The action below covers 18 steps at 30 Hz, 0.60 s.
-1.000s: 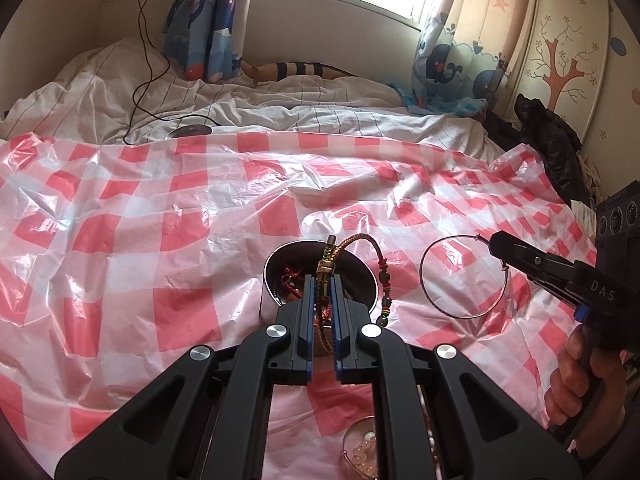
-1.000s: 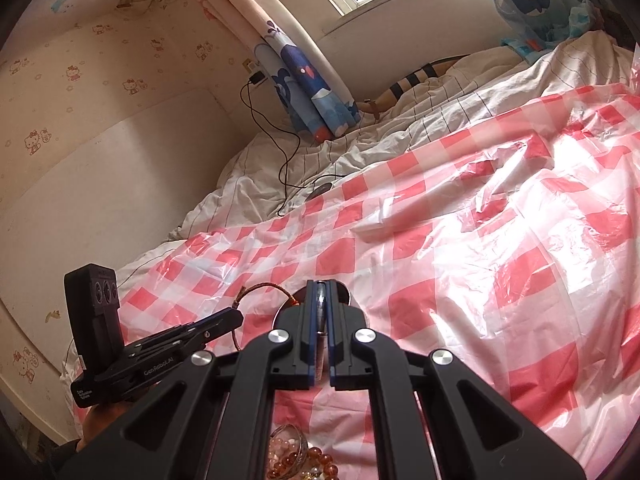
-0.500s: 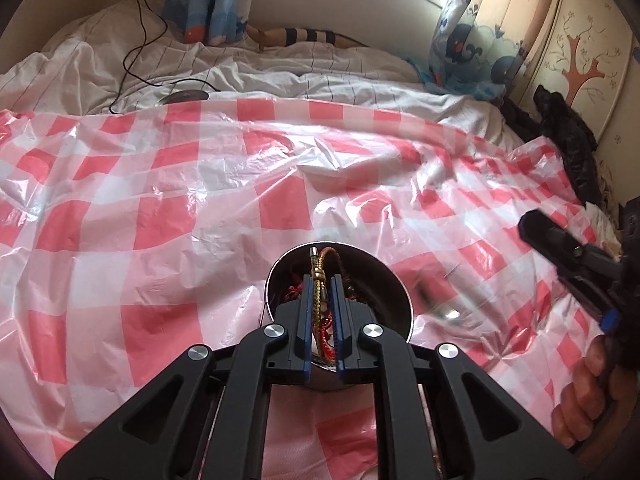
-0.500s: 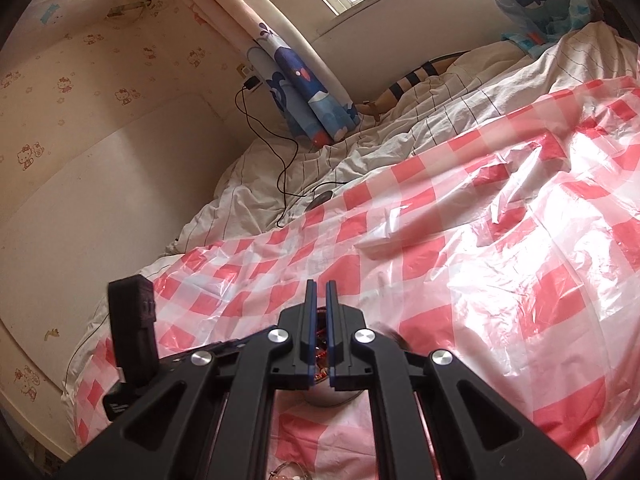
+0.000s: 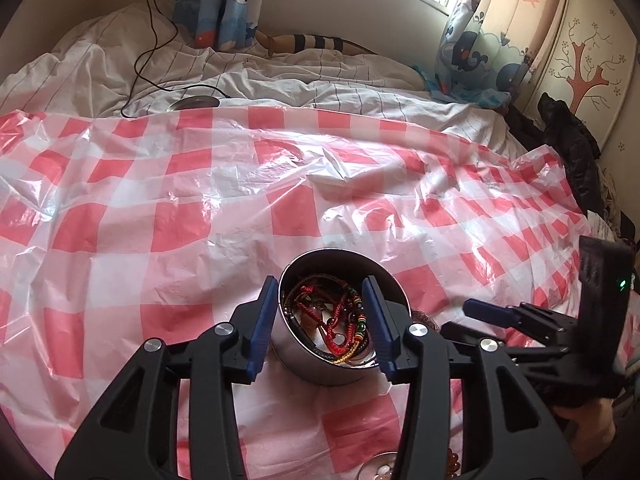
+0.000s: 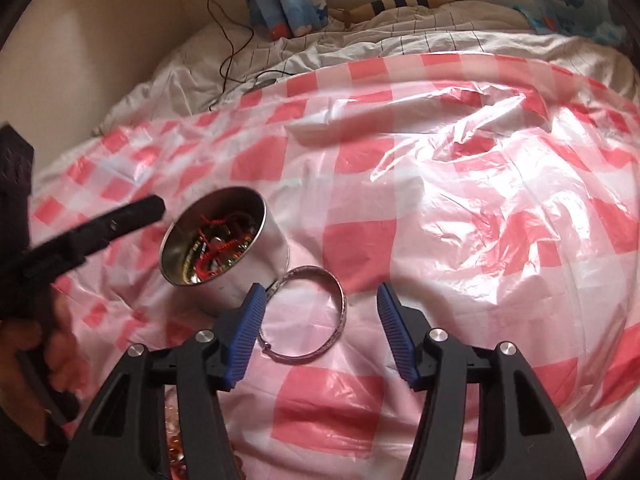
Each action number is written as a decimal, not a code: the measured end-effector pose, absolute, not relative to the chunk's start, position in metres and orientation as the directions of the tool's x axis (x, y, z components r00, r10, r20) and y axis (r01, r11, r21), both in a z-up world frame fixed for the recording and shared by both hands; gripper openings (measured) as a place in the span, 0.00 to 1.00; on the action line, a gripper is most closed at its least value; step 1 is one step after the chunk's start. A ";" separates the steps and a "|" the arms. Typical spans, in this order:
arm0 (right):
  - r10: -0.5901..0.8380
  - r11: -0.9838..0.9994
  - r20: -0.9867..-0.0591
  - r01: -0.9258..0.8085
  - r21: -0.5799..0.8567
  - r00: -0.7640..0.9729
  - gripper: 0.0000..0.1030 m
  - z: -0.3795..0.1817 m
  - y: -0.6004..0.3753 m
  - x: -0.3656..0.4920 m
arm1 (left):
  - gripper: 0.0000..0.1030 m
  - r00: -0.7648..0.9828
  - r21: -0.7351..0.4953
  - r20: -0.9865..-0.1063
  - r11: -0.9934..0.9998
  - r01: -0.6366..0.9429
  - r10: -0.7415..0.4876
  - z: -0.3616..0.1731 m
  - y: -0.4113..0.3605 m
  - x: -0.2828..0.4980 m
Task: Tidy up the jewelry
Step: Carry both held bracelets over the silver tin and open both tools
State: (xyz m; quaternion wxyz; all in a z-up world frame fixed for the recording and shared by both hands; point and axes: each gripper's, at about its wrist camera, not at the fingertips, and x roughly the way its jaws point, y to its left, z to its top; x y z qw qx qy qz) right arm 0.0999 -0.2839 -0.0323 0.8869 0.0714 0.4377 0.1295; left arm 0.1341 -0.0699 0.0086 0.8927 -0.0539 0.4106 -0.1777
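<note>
The left tongs point(image 5: 322, 318) hang spread and still widening over the round shiny steel bowl point(image 5: 394, 302) at lower centre of the left view, nothing pinched. The tangle of red cord and beaded bracelets point(image 5: 340, 322) lies inside the bowl, directly between the blue pads point(image 5: 262, 320).

The right tongs point(image 6: 320, 332) are likewise opening and pinch nothing. A thin silver bangle point(image 6: 340, 312) lies flat on the red-and-white checked plastic sheet point(image 6: 460, 200), between the pads but nearer the left pad, its far edge just beside the bowl's wall.

Risks, as I judge them: the bowl sits tilted on the soft, crinkled sheet over the bed, so a nudge from either tongs could tip it and spill the cords. The bangle is thin and flat on slippery plastic; closing on it may skid it away or pinch the sheet instead.

Only the right view shows the bangle and the bowl's lean; in the left view the left tongs' own arm hides the bangle. The left view looks straight into the bowl and shows a person's hand point(image 5: 588, 432) holding the right tongs at lower right.
</note>
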 end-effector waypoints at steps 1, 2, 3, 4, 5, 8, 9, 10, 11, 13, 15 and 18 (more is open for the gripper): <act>0.255 0.967 -0.775 -0.175 0.188 0.578 0.47 -0.039 -0.276 0.101 | 0.41 0.599 -0.245 -0.713 0.930 0.274 -0.365 0.009 -0.070 0.133; 0.209 0.976 -0.797 -0.174 0.133 0.566 0.34 -0.048 -0.270 0.103 | 0.41 0.599 -0.248 -0.711 0.928 0.277 -0.369 0.010 -0.070 0.133; 0.180 0.980 -0.812 -0.175 0.097 0.556 0.25 -0.057 -0.267 0.104 | 0.42 0.599 -0.251 -0.709 0.927 0.279 -0.372 0.011 -0.069 0.131; 0.150 0.983 -0.815 -0.176 0.061 0.560 0.11 -0.063 -0.266 0.102 | 0.42 0.601 -0.252 -0.707 0.926 0.280 -0.374 0.013 -0.069 0.129; 0.128 0.984 -0.809 -0.175 0.032 0.573 0.07 -0.066 -0.265 0.100 | 0.43 0.604 -0.253 -0.703 0.926 0.281 -0.375 0.016 -0.067 0.126; 0.127 0.986 -0.777 -0.166 0.029 0.617 0.04 -0.052 -0.271 0.092 | 0.45 0.614 -0.256 -0.694 0.926 0.276 -0.375 0.022 -0.060 0.120; 0.137 0.987 -0.755 -0.157 0.046 0.641 0.04 -0.043 -0.276 0.089 | 0.46 0.617 -0.260 -0.691 0.926 0.272 -0.375 0.024 -0.057 0.118; 0.147 0.987 -0.739 -0.151 0.062 0.657 0.04 -0.034 -0.279 0.086 | 0.47 0.621 -0.264 -0.689 0.927 0.265 -0.374 0.025 -0.053 0.117; 0.154 0.987 -0.717 -0.145 0.073 0.680 0.04 -0.023 -0.282 0.083 | 0.48 0.626 -0.268 -0.687 0.929 0.255 -0.369 0.026 -0.048 0.115; 0.180 0.984 -0.672 -0.144 0.109 0.718 0.04 -0.001 -0.286 0.081 | 0.49 0.627 -0.275 -0.690 0.932 0.235 -0.362 0.026 -0.038 0.112; 0.197 0.980 -0.629 -0.159 0.118 0.752 0.04 0.019 -0.280 0.080 | 0.50 0.625 -0.283 -0.698 0.936 0.208 -0.350 0.024 -0.027 0.108; 0.206 0.976 -0.635 -0.201 0.081 0.744 0.04 0.026 -0.255 0.096 | 0.50 0.627 -0.304 -0.699 0.937 0.174 -0.343 0.022 -0.014 0.104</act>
